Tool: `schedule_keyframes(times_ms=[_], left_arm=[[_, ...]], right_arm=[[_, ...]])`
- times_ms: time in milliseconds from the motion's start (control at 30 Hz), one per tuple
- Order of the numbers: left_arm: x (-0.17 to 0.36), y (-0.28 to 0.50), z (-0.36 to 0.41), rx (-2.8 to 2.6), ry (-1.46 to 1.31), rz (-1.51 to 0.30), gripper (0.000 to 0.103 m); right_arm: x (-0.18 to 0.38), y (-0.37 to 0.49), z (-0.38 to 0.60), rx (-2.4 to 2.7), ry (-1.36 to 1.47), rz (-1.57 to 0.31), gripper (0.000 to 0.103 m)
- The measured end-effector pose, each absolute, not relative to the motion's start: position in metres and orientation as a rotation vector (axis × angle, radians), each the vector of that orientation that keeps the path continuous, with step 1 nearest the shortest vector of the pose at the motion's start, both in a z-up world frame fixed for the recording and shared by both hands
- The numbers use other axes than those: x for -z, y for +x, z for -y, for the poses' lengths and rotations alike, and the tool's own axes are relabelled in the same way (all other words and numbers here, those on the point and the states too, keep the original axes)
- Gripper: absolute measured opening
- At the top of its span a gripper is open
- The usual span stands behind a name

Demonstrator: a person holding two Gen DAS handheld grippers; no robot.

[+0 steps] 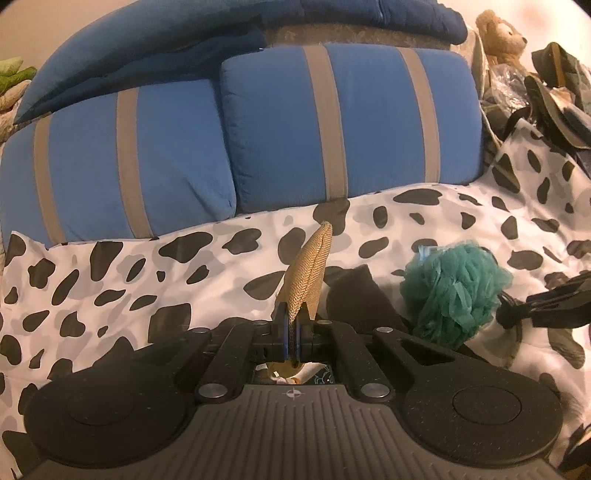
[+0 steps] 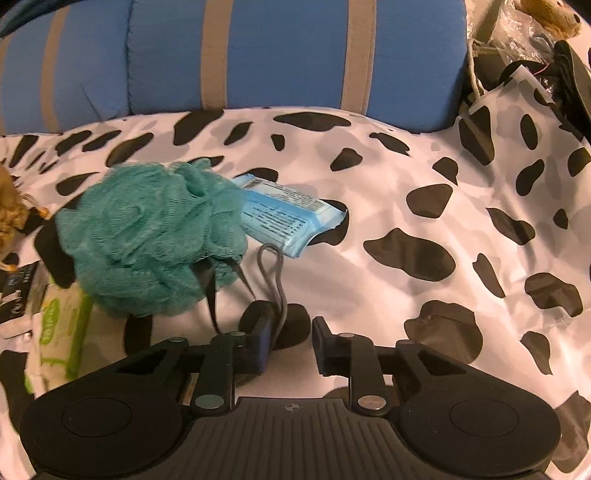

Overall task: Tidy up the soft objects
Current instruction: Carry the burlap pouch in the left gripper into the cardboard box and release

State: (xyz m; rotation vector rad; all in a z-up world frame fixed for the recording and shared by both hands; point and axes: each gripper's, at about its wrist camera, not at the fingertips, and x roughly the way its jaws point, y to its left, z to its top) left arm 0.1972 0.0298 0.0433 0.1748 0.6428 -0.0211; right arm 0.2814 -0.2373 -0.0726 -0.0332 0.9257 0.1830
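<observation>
While the left gripper [image 1: 294, 325] pinches a tan woven scrubber pad [image 1: 308, 275] tight between its closed jaws, the pad stands upright above the cow-print bedspread [image 1: 110, 280]. At the far left of the right wrist view, a green-and-white wipes pack [image 2: 61, 332] lies on the spread, with a dark printed packet [image 2: 16, 295] just beside it. Next comes the teal mesh bath pouf [image 2: 151, 236], resting on the bedspread [image 2: 424, 206] to the right of the held pad. Its grey cord loop [image 2: 273, 280] trails toward the camera and runs just inside the near left finger of the right gripper [image 2: 290, 343]. Those jaws stand apart with a clear gap; the cord lies against one pad, and the other pad is clear of it, so nothing is clamped. Behind the pouf, touching its right side, lies a light blue wipes packet [image 2: 288, 218]. Blue pillows with grey stripes [image 1: 351, 122] line the back of the bed. At the far right, a tan teddy bear [image 1: 500, 35] sits above a heap of dark clutter [image 1: 546, 96].
</observation>
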Motion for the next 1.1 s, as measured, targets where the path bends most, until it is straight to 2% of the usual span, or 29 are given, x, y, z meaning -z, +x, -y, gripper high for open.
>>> schedule_keyframes(times_ms=[233, 333, 400, 1100], left_arm=[[-0.045, 0.196, -0.031, 0.028, 0.159, -0.645, 0.004], [-0.046, 0.195, -0.03, 0.039, 0.156, -0.639, 0.004], [-0.048, 0.194, -0.03, 0.04, 0.153, -0.635, 0.004], [-0.06, 0.163, -0.033, 0.096, 0.059, -0.601, 0.004]], right_arm=[[0.084, 0.282, 0.217, -0.196, -0.172, -0.9, 0.025], [0.082, 0.279, 0.211, -0.207, -0.211, -0.887, 0.009], [0.079, 0.278, 0.213, -0.207, -0.203, -0.889, 0.005], [0.012, 0.224, 0.264, -0.209, 0.002, -0.853, 0.004]])
